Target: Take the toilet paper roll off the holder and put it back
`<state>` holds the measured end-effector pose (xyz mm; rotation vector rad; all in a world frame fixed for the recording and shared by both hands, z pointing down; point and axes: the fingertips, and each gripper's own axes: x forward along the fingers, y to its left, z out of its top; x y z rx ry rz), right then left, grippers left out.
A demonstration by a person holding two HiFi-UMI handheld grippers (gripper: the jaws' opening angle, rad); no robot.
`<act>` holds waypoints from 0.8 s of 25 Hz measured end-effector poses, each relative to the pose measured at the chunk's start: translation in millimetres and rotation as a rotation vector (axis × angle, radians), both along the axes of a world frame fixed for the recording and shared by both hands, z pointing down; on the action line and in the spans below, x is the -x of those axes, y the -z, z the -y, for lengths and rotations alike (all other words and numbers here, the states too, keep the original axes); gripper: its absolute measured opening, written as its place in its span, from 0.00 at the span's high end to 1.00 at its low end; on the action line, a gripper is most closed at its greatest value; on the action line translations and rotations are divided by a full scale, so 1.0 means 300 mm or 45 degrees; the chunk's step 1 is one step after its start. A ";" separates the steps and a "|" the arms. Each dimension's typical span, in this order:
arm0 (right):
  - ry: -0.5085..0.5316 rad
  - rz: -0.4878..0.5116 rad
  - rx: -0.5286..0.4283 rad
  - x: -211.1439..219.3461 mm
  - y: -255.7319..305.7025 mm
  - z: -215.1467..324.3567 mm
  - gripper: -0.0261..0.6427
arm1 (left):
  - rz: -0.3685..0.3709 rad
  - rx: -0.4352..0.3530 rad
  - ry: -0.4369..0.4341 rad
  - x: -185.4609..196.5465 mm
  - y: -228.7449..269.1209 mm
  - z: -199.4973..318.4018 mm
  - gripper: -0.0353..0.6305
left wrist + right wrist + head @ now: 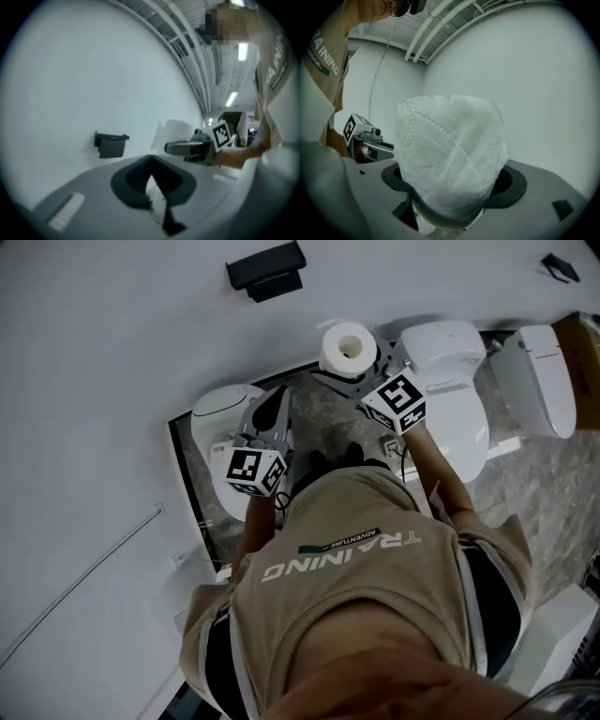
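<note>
Holding toilet paper roll (pixel 450 154) in my right gripper (pixel 359 379), its pads mostly hidden behind paper; left gripper (pixel 270 413) pinched narrow, empty; holder (pixel 265 270) at roll's eleven o'clock.

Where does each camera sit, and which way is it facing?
Head view: on the head, looking down at wall and toilet; shirt, left gripper and right gripper show.
Left gripper view: on the left gripper, facing the wall holder; own jaws, empty.
Right gripper view: on the right gripper, facing the wall; own jaws on the toilet paper roll.
Shared: each gripper view shows the other gripper; all three show the roll.
</note>
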<state>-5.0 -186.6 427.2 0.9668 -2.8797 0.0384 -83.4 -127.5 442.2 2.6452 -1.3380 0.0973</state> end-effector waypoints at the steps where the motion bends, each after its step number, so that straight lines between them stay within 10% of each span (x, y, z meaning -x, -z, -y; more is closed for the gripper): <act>1: -0.011 -0.006 0.000 0.005 0.002 -0.002 0.35 | -0.001 -0.003 -0.011 0.001 0.005 -0.008 0.95; 20: -0.134 0.031 -0.206 0.136 0.195 0.596 0.35 | -0.004 -0.065 -0.151 0.021 0.068 -0.054 0.95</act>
